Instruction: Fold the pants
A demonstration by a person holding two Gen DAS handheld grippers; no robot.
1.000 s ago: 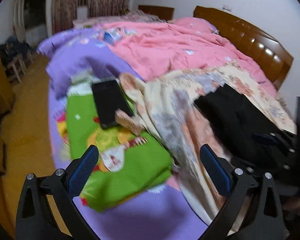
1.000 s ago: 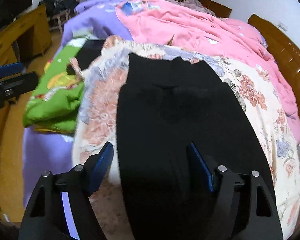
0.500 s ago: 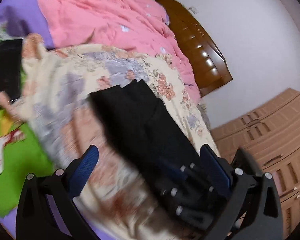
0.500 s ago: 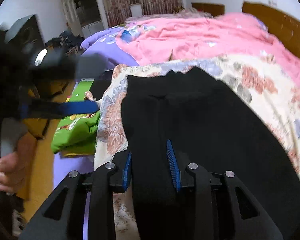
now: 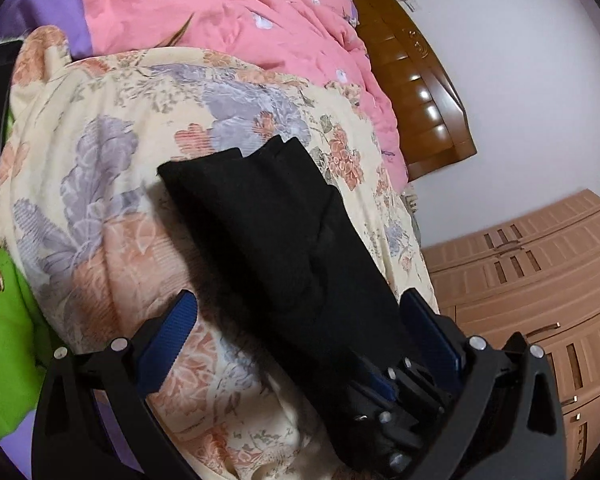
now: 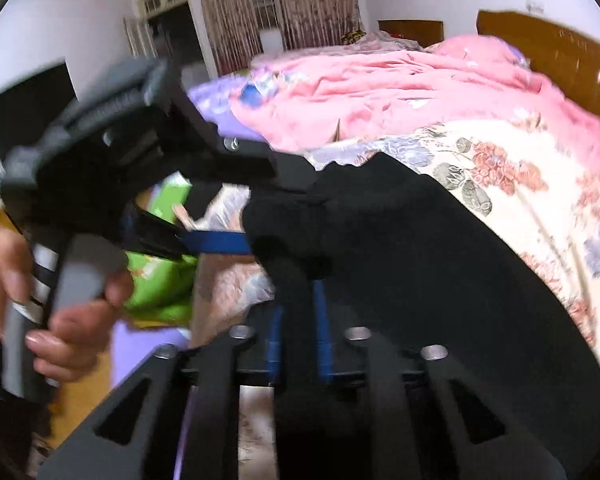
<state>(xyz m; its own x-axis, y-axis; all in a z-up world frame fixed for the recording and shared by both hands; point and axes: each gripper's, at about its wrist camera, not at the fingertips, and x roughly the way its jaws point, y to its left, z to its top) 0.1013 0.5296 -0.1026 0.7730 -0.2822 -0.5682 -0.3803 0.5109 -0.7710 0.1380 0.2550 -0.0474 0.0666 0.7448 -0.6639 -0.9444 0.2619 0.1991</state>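
Note:
Black pants [image 5: 276, 232] lie on a floral cream quilt [image 5: 100, 140] on the bed. In the left wrist view my left gripper [image 5: 300, 320] is open, its blue pads on either side of the pants' near end, just above the cloth. My right gripper [image 6: 298, 312] is shut on a raised fold of the pants [image 6: 400, 248]. In the right wrist view the left gripper [image 6: 216, 216] shows from the side, held by a hand, one finger above and one below the pants' left edge. The right gripper shows low in the left wrist view [image 5: 384, 392].
A pink duvet [image 5: 220, 12] and a purple sheet lie further up the bed. A wooden headboard [image 5: 416, 80] stands behind. A green printed cloth [image 5: 4, 340] lies left of the quilt. A brown wardrobe [image 5: 540, 272] stands on the right.
My left gripper swung right from the green cloth to the pants and reached their near edge. My right gripper closed on the pants and lifted the fold.

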